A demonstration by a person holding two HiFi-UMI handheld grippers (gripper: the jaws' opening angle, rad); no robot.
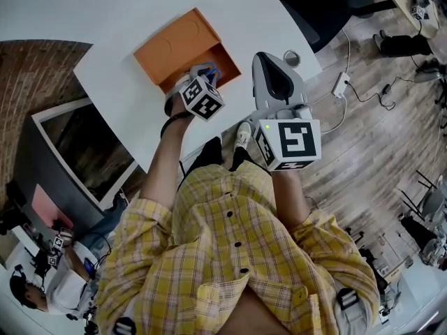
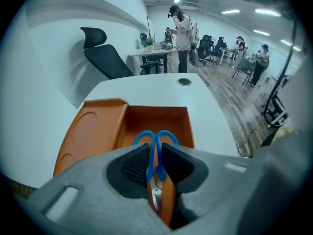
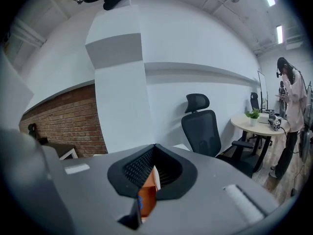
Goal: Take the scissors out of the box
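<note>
Currently, one pair of scissors (image 2: 146, 142) clamped in left tool (image 2: 155, 154) at one orange box (image 2: 157, 117); right tool (image 3: 154, 150) jaws together.

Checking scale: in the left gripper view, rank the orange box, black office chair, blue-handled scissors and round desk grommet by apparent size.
Largest to smallest:
Orange cardboard box
black office chair, though far off
blue-handled scissors, partly hidden
round grey desk grommet

your scissors (image 2: 155, 137) have blue handles; the box (image 2: 93, 131) is orange, the table (image 2: 146, 89) white. your shirt (image 1: 230, 250) is yellow plaid. your left gripper (image 2: 156, 153) is grey with black pads (image 2: 134, 166), its cube (image 1: 202, 98) black-and-white squares. the brick wall (image 3: 63, 121) is reddish-brown.
</note>
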